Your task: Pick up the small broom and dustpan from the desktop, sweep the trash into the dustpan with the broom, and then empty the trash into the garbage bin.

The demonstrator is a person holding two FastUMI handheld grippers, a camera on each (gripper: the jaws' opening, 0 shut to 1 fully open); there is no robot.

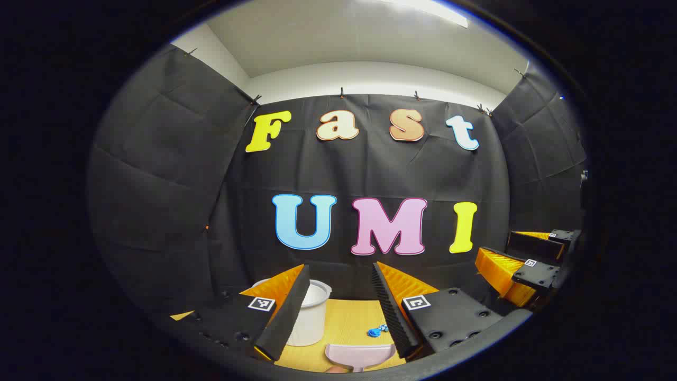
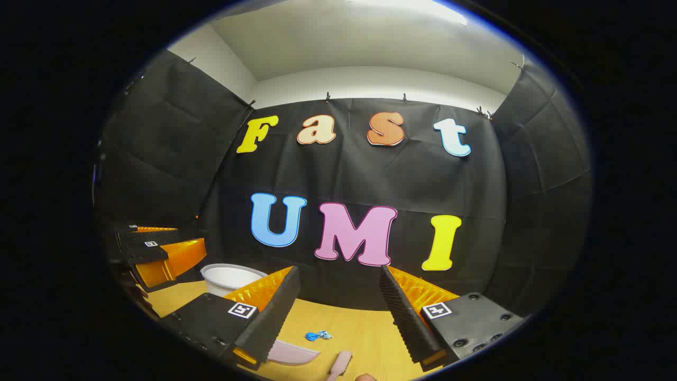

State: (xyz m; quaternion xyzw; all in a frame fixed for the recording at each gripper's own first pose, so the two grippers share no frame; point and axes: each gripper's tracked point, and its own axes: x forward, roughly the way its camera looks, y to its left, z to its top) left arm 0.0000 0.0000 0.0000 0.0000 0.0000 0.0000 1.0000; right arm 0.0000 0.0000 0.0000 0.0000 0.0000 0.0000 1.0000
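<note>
Both claws hang above the desk point(image 2: 365, 328) with jaws spread wide and nothing between them, probably because no tool is picked up yet. In the left gripper view the left claw point(image 1: 338, 312) frames the dustpan point(image 1: 359, 353) at the bottom centre, the blue trash point(image 1: 377, 331) just above it and the white bin point(image 1: 313, 317) at lower left. In the right gripper view the right claw point(image 2: 338, 317) looks over the pink broom point(image 2: 339, 365) at the bottom edge, so each tool lies before its own claw. Small square markers sit on the fingers; no brand is readable on the tools.

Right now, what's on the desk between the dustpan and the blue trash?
Nothing: bare desktop separates the dustpan from the blue trash in the right gripper view.
</note>
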